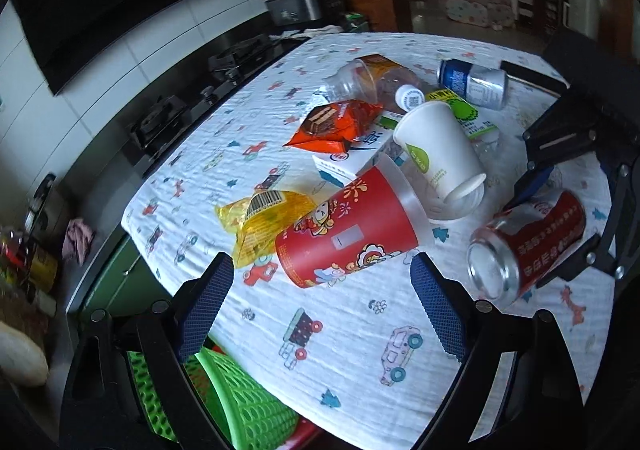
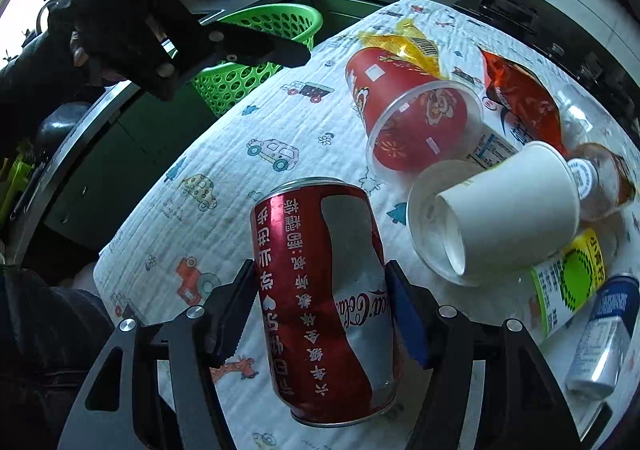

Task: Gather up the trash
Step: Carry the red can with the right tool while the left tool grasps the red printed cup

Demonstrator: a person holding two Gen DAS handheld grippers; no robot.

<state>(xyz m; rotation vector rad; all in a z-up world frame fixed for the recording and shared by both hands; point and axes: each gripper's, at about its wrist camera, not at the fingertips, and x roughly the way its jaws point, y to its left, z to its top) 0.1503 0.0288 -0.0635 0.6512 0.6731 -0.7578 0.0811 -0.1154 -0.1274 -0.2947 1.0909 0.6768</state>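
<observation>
A dented red cola can [image 2: 324, 298] lies on the patterned tablecloth [image 2: 224, 170], clamped between the fingers of my right gripper [image 2: 320, 314]; it also shows in the left wrist view [image 1: 524, 242]. My left gripper [image 1: 322, 290] is open and empty, just in front of a tipped red cup [image 1: 344, 226]. Around it lie a yellow wrapper [image 1: 264, 218], an orange snack bag [image 1: 336, 126], a white paper cup [image 1: 440, 154], a white carton [image 1: 352, 158], a clear bottle [image 1: 372, 82] and a blue can [image 1: 472, 84].
A green plastic basket [image 2: 256, 50] stands below the table's edge near my left gripper [image 2: 240, 10]; it also shows in the left wrist view [image 1: 240, 402]. A dark counter with a stove [image 1: 192, 106] runs along the table's far side. A pink rag [image 1: 78, 240] lies on the counter.
</observation>
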